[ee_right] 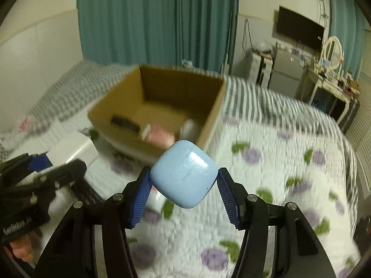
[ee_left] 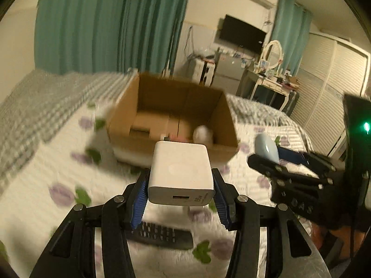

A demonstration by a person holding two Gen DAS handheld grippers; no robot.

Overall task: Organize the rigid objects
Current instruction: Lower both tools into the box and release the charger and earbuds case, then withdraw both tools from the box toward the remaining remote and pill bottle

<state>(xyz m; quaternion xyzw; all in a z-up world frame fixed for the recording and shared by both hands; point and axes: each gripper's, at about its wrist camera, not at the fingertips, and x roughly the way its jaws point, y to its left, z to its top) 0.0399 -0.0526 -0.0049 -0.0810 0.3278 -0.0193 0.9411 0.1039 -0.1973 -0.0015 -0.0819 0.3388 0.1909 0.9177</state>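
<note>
**Both grippers loaded, box ahead**

In the left wrist view, we see our left gripper [ee_left: 180, 183] at the lower centre of the frame, its blue ribbed pads [ee_left: 138, 202] clamped on the two sides of a white square plastic wall charger [ee_left: 180, 172] held above the bed, USB port facing the camera. Below the charger, at the bottom centre, a black remote control [ee_left: 162, 235] lies on the white quilted bedspread with purple flowers and green leaves [ee_left: 46, 162]. Above the charger, in the middle of the frame, stands an open brown cardboard box [ee_left: 171, 118], near but apart from it, with blurred small items on its floor. At the right edge our right gripper [ee_left: 273, 155] carries a pale blue rounded earbud case [ee_left: 266, 148].

In the right wrist view, the left gripper sits at the lower left edge, its fingertips cut off there. The cardboard box [ee_right: 157, 106] fills the centre-left; a dark item, a pink item and a white one lie inside, too blurred to name. Our right gripper [ee_right: 184, 183], lower centre, is clamped on the earbud case [ee_right: 185, 176], held just short of the box's near right corner. To the right the bedspread [ee_right: 278, 173] lies open up to a grey striped blanket [ee_right: 266, 97] at the upper right.
</note>
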